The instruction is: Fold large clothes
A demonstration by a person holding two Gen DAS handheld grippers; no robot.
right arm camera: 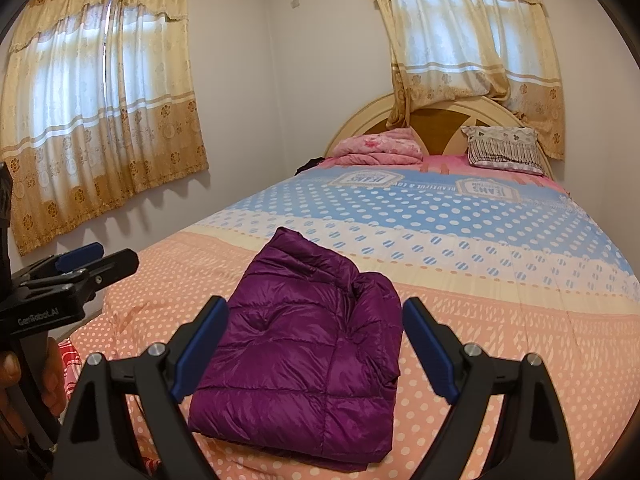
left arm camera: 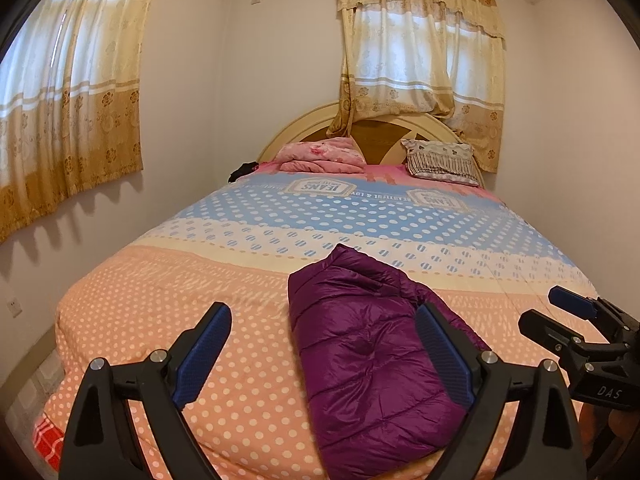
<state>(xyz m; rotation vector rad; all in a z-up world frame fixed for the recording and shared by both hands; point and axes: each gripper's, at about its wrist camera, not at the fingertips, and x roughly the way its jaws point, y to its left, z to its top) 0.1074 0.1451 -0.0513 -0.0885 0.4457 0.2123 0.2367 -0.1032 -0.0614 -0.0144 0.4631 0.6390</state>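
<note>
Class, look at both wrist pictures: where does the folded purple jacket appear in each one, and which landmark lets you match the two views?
Left wrist view: the purple jacket lies lower centre to right on the polka-dot bedspread, partly behind that tongs' right finger.
Right wrist view: the purple jacket lies at lower centre, framed between the open tongs' fingers, touching neither.
Shared landmark: the striped pillow against the headboard, on the right.

White walls (left arm camera: pixel 192 80), curtained windows (right arm camera: pixel 100 92), bed (left arm camera: pixel 200 292), arched headboard (right arm camera: pixel 436 120)

Folded jacket (right arm camera: pixel 304 356) on the bed's (right arm camera: pixel 500 320) near end, pillows (right arm camera: pixel 504 148) far behind.
</note>
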